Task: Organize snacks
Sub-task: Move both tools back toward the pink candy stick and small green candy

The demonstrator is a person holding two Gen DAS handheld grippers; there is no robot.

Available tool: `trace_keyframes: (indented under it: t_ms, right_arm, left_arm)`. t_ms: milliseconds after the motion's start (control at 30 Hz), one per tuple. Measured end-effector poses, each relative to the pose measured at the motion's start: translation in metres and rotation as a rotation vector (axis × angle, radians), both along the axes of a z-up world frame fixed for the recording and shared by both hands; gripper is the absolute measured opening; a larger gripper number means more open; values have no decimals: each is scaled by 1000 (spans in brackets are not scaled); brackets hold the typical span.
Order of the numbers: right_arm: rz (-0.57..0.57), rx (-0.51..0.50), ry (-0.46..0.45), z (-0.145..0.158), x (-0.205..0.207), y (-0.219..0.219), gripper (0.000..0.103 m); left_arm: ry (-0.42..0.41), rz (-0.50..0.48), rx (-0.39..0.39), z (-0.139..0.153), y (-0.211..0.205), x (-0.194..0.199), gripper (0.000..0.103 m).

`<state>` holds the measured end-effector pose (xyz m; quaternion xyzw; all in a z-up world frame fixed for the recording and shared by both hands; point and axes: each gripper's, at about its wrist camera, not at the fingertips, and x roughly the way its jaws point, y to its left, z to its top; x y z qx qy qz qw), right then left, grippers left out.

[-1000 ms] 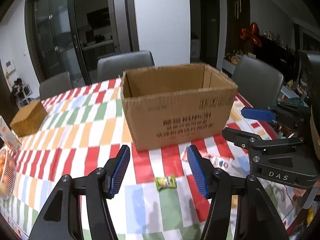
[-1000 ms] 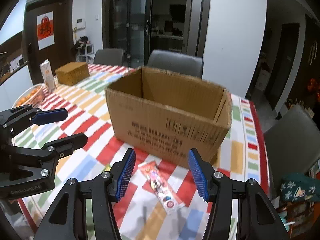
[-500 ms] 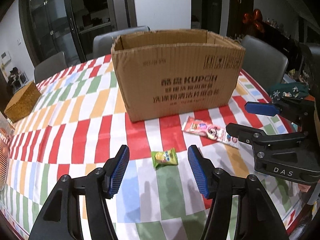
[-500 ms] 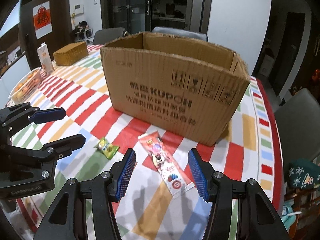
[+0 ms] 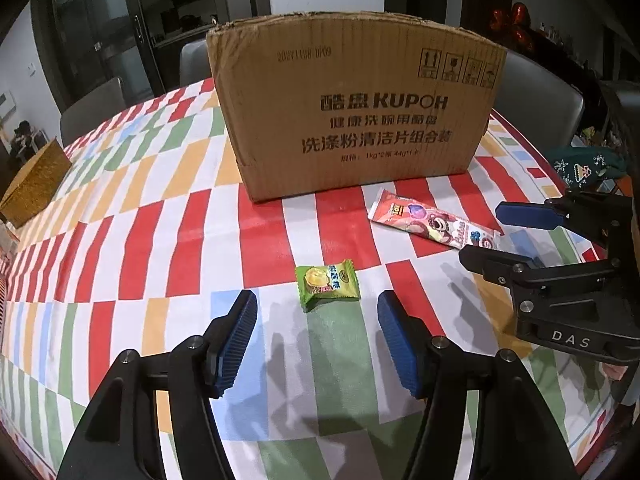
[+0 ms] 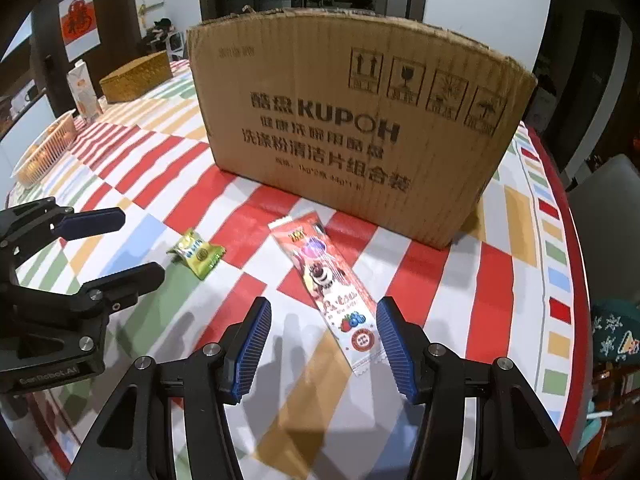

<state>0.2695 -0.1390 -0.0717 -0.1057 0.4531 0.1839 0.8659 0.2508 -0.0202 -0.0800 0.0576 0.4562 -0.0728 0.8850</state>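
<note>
While the cardboard box (image 5: 356,100) hides its inside, left gripper (image 5: 318,332) opens wider, right gripper (image 6: 322,334) gapes empty.

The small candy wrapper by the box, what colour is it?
Green, with a yellow picture on the candy wrapper; clearest in the left wrist view.

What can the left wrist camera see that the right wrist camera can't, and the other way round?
Only the left wrist view shows red balloons at the back of the room.

Only the right wrist view shows the juice carton, the basket of oranges and the red wall picture.

Both show the cardboard box, the green candy, the long red snack packet, the woven box, the striped tablecloth, and both grippers: left gripper, its jaws opening over nothing, and right gripper, open.
</note>
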Motion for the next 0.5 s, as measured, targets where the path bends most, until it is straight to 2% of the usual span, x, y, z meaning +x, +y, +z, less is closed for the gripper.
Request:
trace_keyframes:
  t_ms: [300,400,500]
  right_arm:
    - [1,0,8,-8,1,-1,56]
    - [3,-4,4,-10,1,0,64]
    - [6,-12,-7,-12,0,0,64]
  left_arm:
    - [-4,-8,-5,-9,0,-2,63]
    - [-5,-13,-1,-12,1,-4,64]
    - [-7,-13,-2,-16,3,-7,64]
